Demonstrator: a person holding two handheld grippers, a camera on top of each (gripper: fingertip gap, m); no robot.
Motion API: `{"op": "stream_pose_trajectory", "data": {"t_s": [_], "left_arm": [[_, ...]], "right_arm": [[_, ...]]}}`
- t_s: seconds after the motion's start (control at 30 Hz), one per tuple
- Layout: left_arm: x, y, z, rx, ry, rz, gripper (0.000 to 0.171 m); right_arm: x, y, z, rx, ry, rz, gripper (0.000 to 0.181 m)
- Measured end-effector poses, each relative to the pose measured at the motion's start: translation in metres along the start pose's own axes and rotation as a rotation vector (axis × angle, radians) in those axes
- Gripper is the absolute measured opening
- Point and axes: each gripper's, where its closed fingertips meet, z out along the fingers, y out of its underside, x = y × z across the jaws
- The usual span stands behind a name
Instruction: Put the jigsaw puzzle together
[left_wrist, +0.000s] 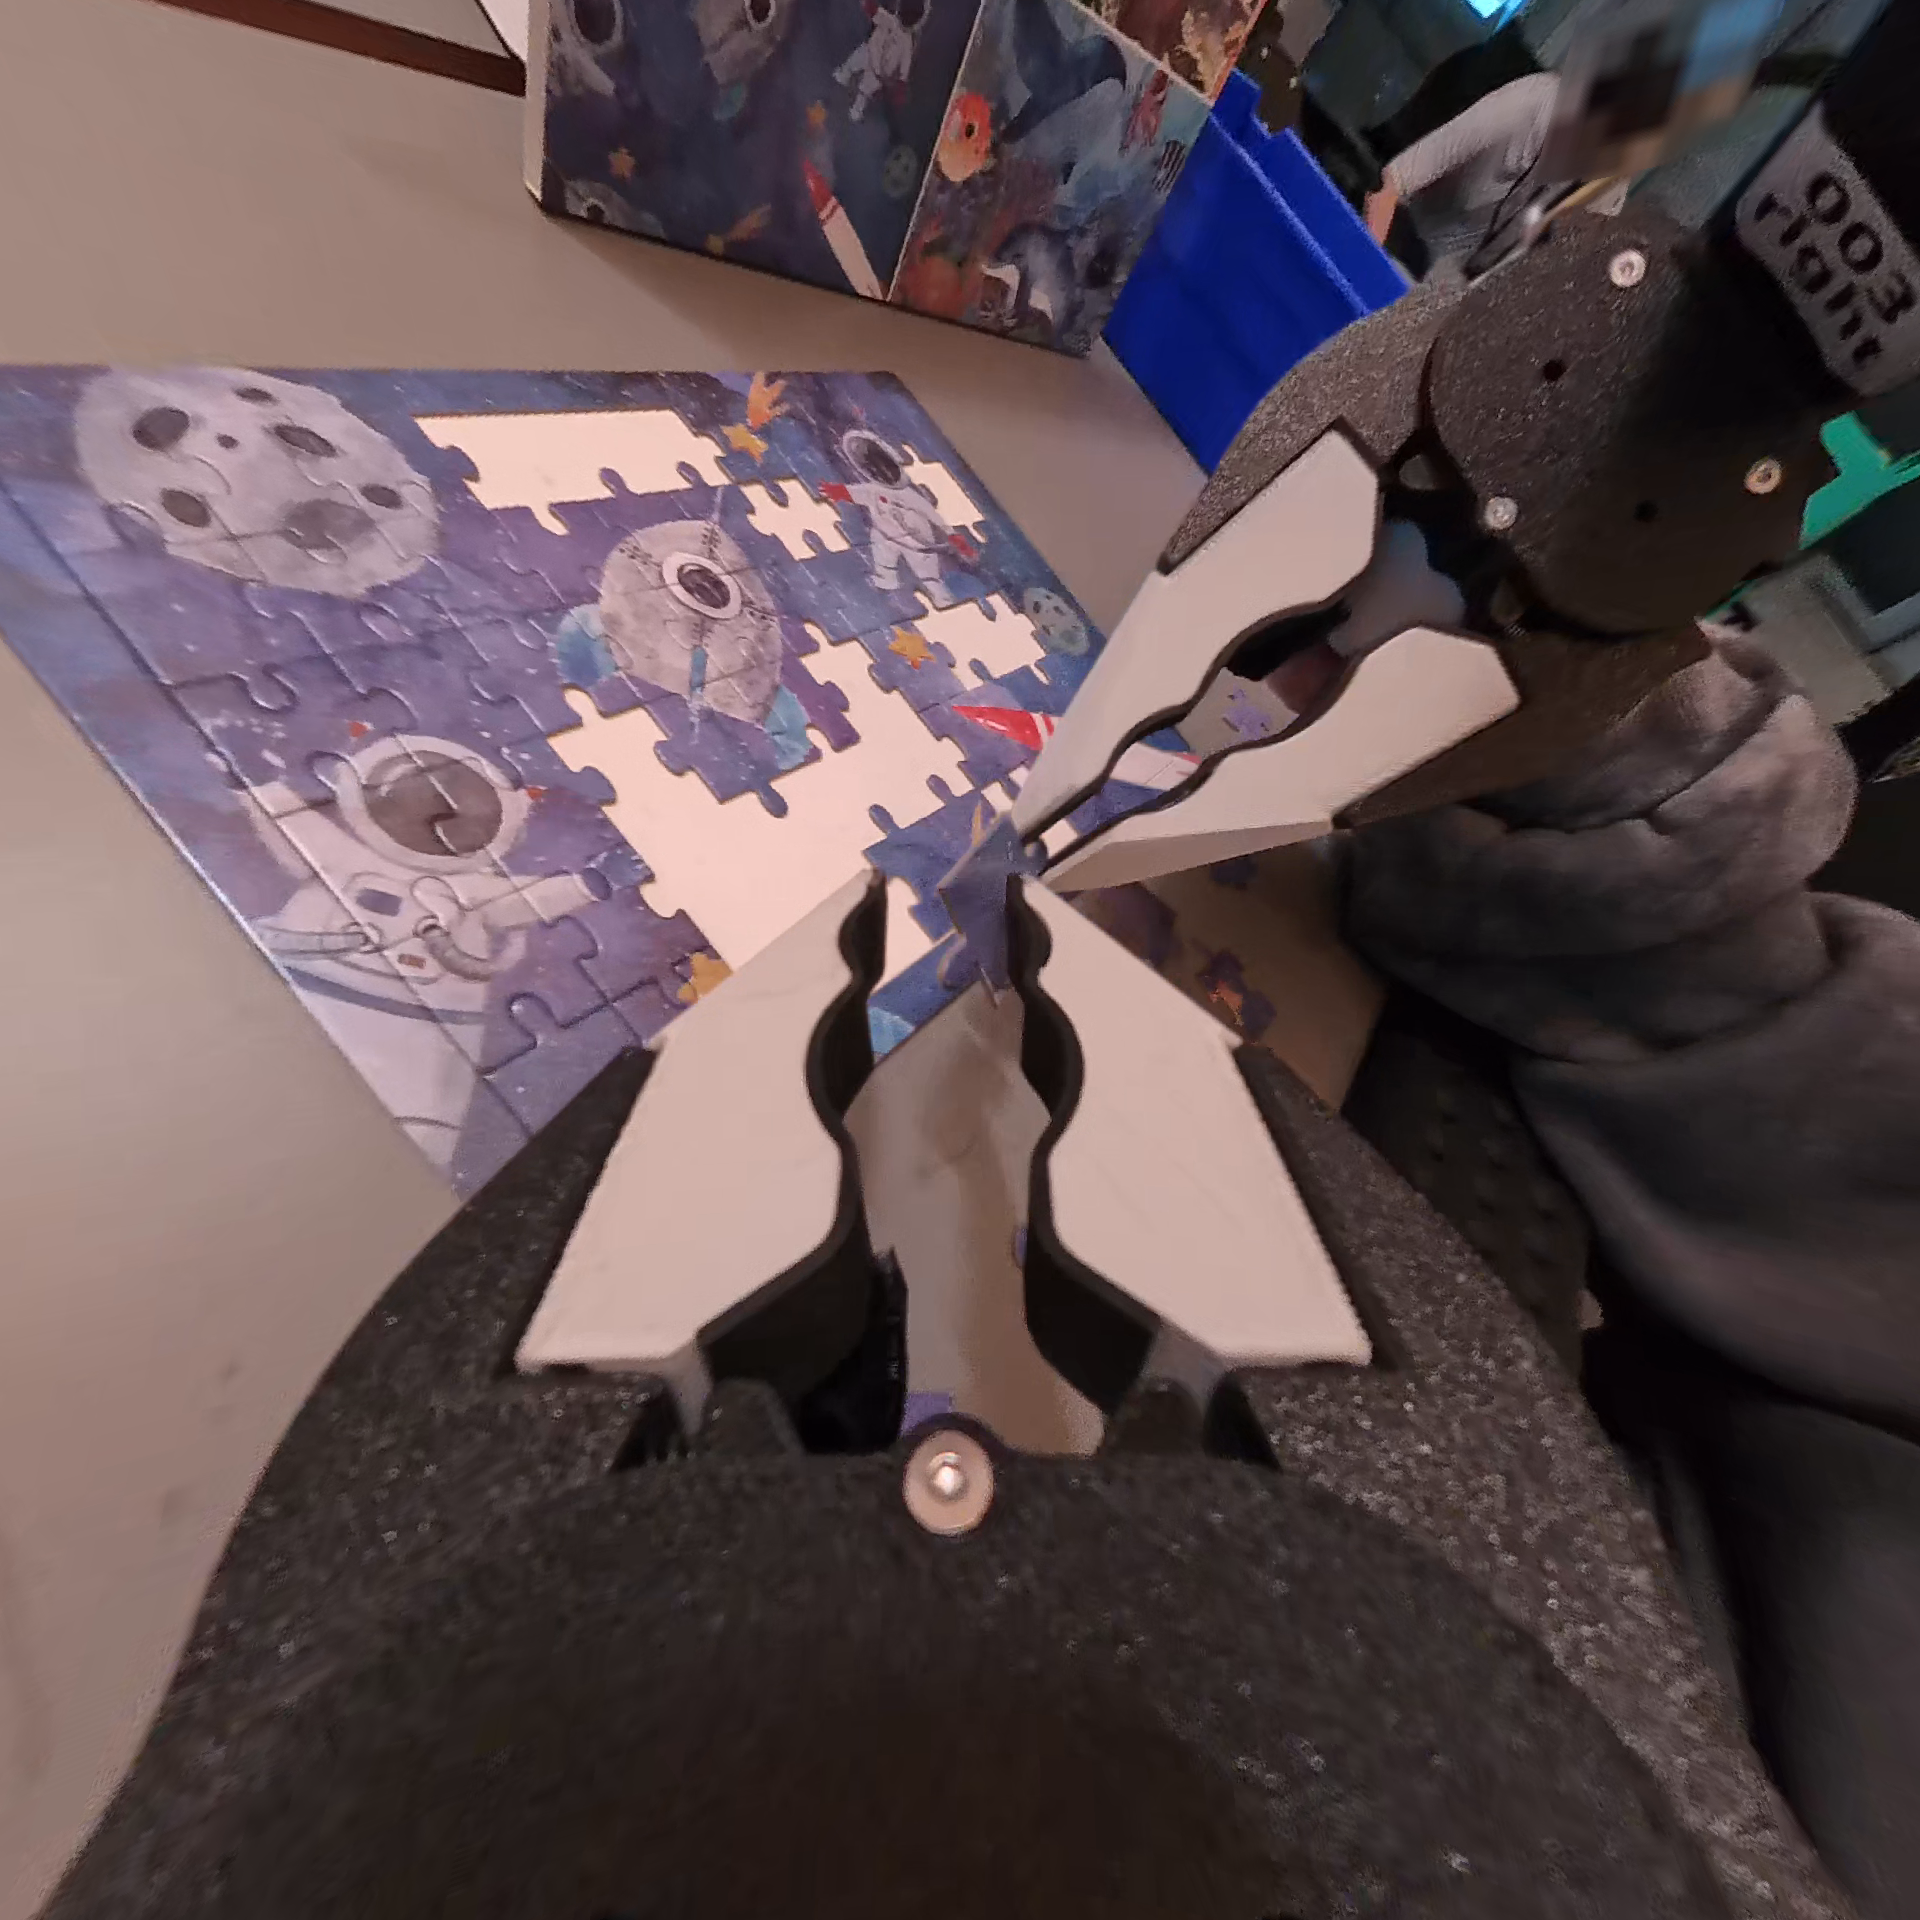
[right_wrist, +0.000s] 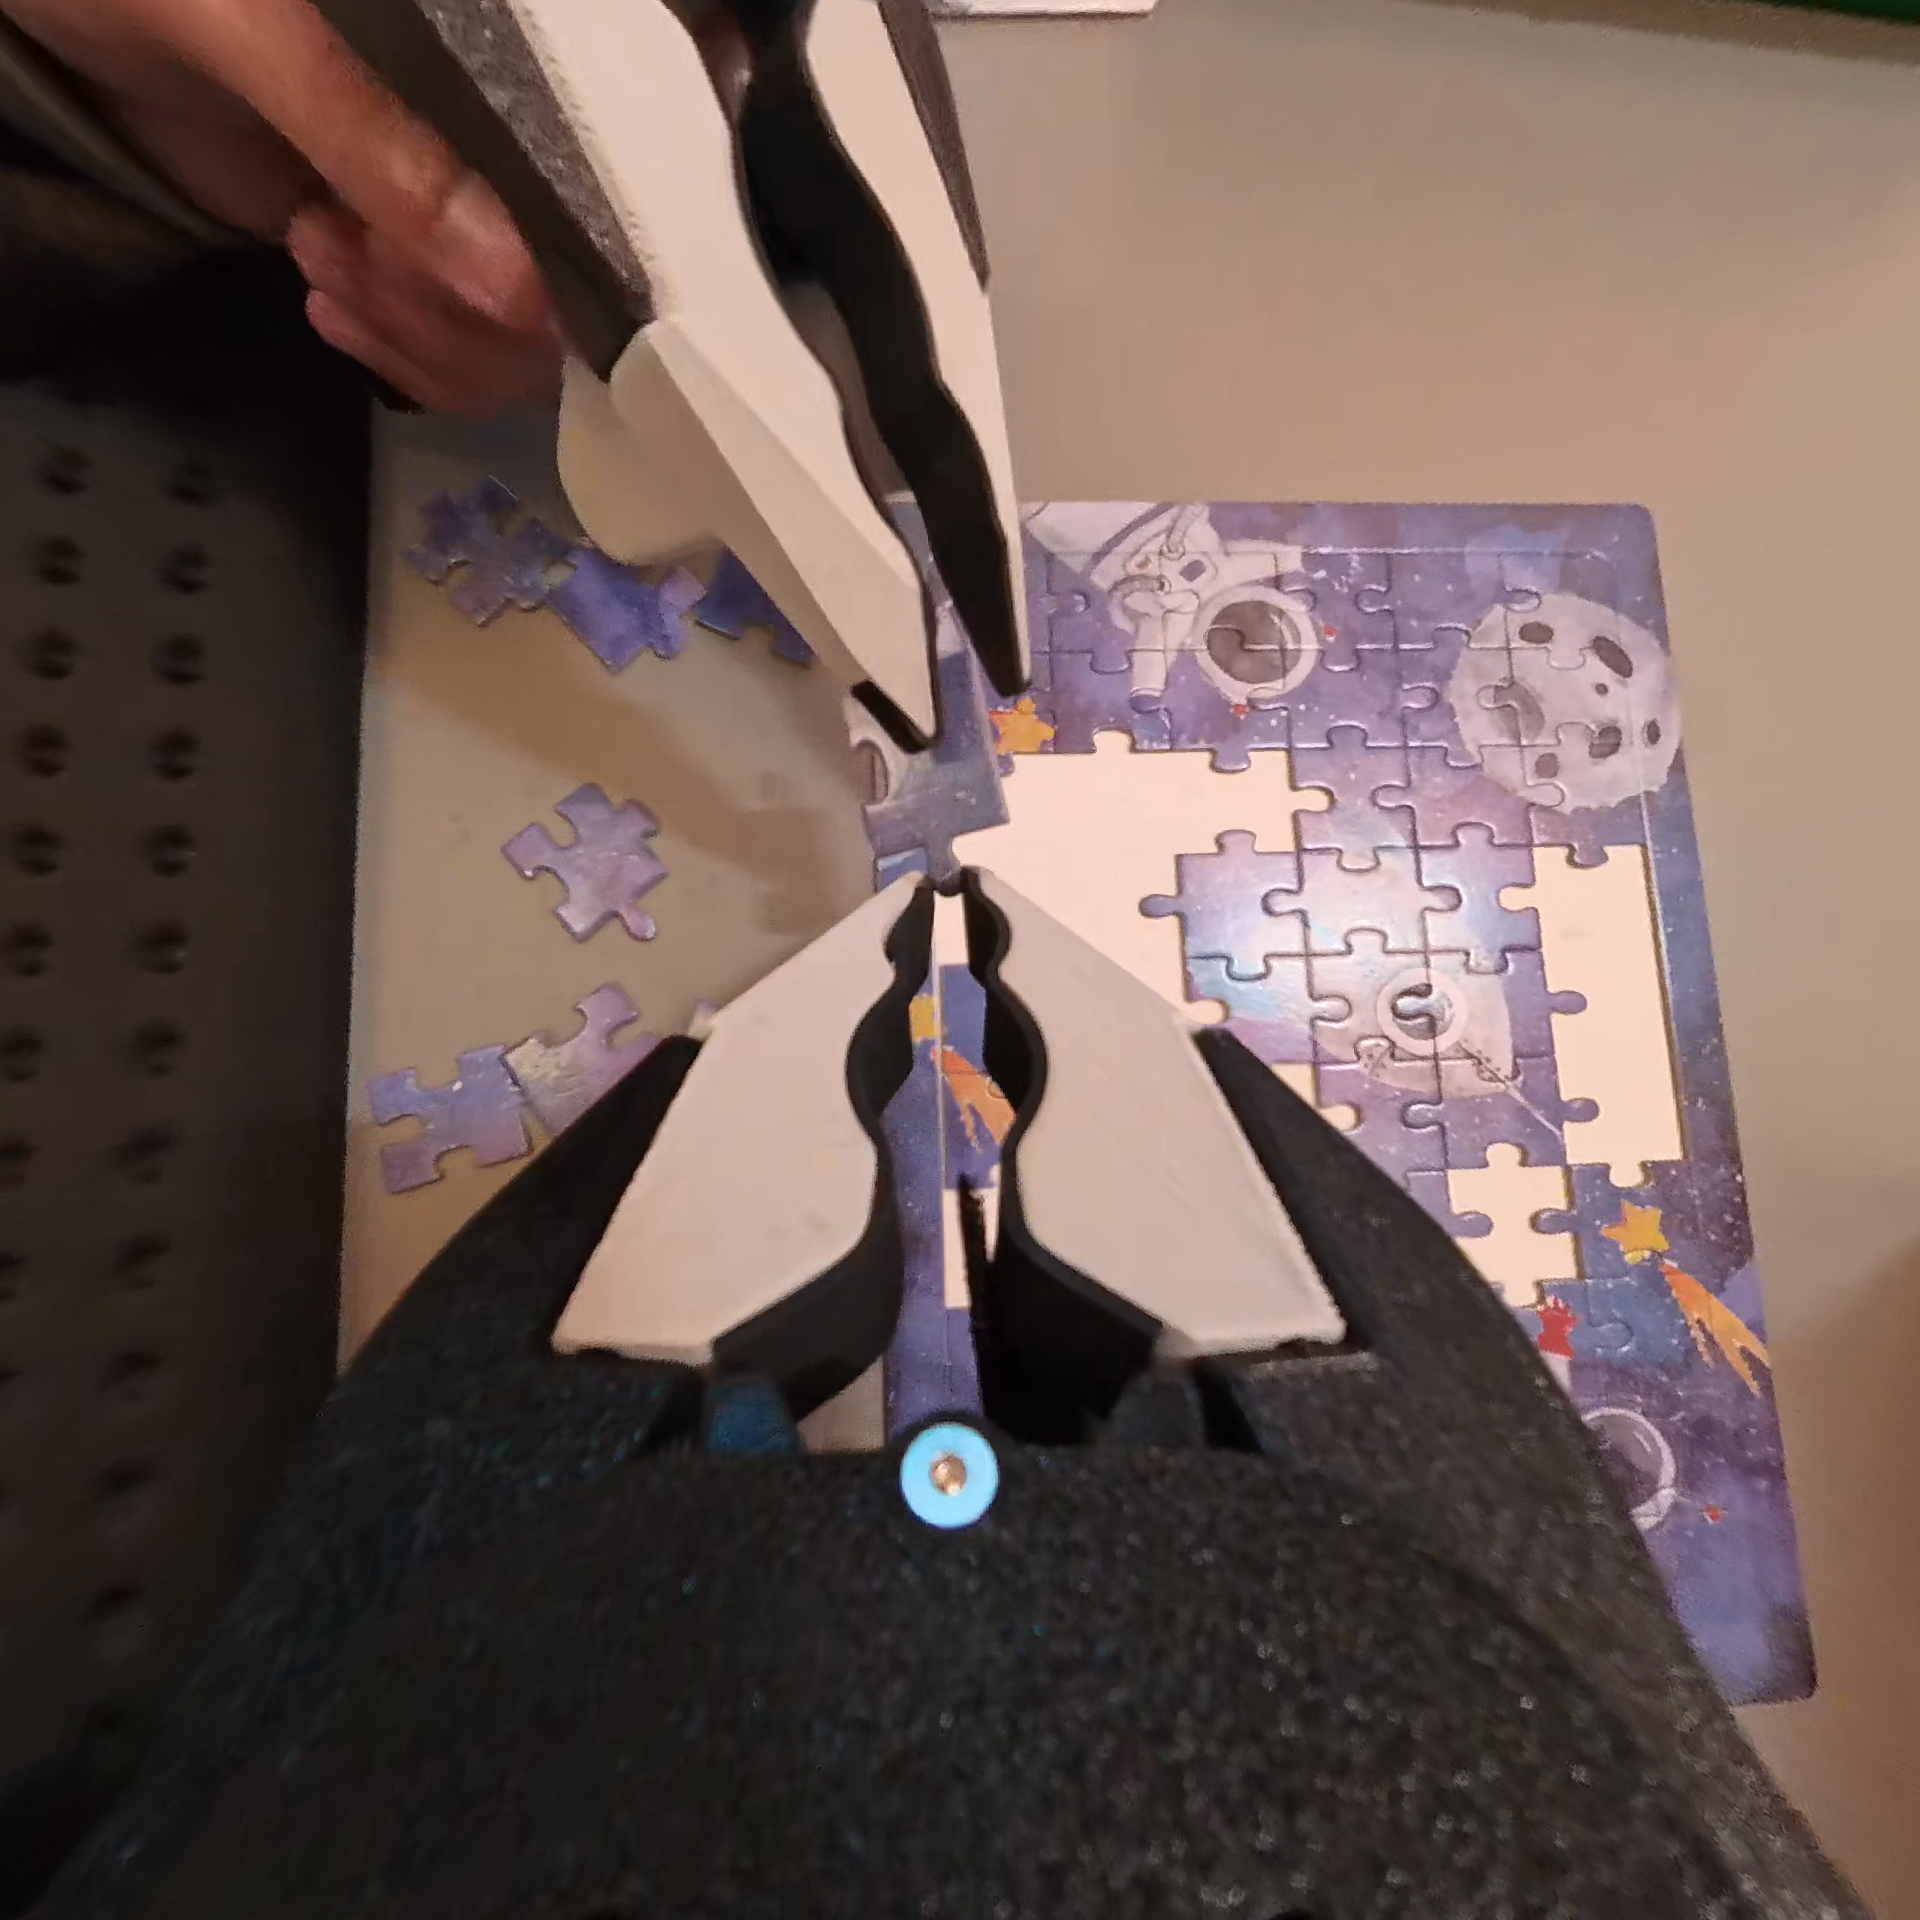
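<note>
The left gripper is closest in the left wrist view, with its black body and two white fingers. Its jaws are a little apart. A small blue puzzle piece stands up in the gap. It touches the finger on the right but not the one on the left. The right gripper comes in from the right, and its jaws are pinched on the edge of that same piece. A grey sleeve is behind it.

To the left, the space puzzle lies flat on the tan surface. It shows a moon, astronauts and stars. Many pieces are in, but some white holes are left in the middle. The held piece is up in the air, just over the near edge of the puzzle. Farther back stands the puzzle box, and a blue bin is beside it on the right.

In the right wrist view, a hand at the top left holds the left gripper. Loose pieces lie on the surface, left of the puzzle.
</note>
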Motion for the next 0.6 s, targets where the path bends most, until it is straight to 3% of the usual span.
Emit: {"op": "stream_pose_trajectory", "data": {"t_s": [0.17, 0.3, 0.37, 0.47, 0.6], "left_arm": [[-0.007, -0.001, -0.003, 0.010, -0.008, -0.039, 0.022], [-0.028, 0.006, -0.003, -0.029, -0.123, -0.031, 0.021], [-0.039, 0.008, -0.004, -0.053, -0.207, 0.012, 0.002], [-0.043, 0.003, -0.006, -0.060, -0.283, 0.112, 0.000], [-0.036, 0.023, 0.008, -0.189, -0.282, 0.204, 0.000]], "right_arm": [[0.012, 0.002, 0.000, -0.010, 0.056, 0.033, 0.005], [0.024, 0.019, 0.013, -0.099, 0.083, 0.164, 0.005], [0.019, 0.025, 0.021, -0.131, 0.017, 0.270, 0.005], [0.020, 0.027, 0.030, -0.165, 0.028, 0.303, 0.005], [0.020, 0.028, 0.036, -0.199, 0.053, 0.304, 0.005]]}}
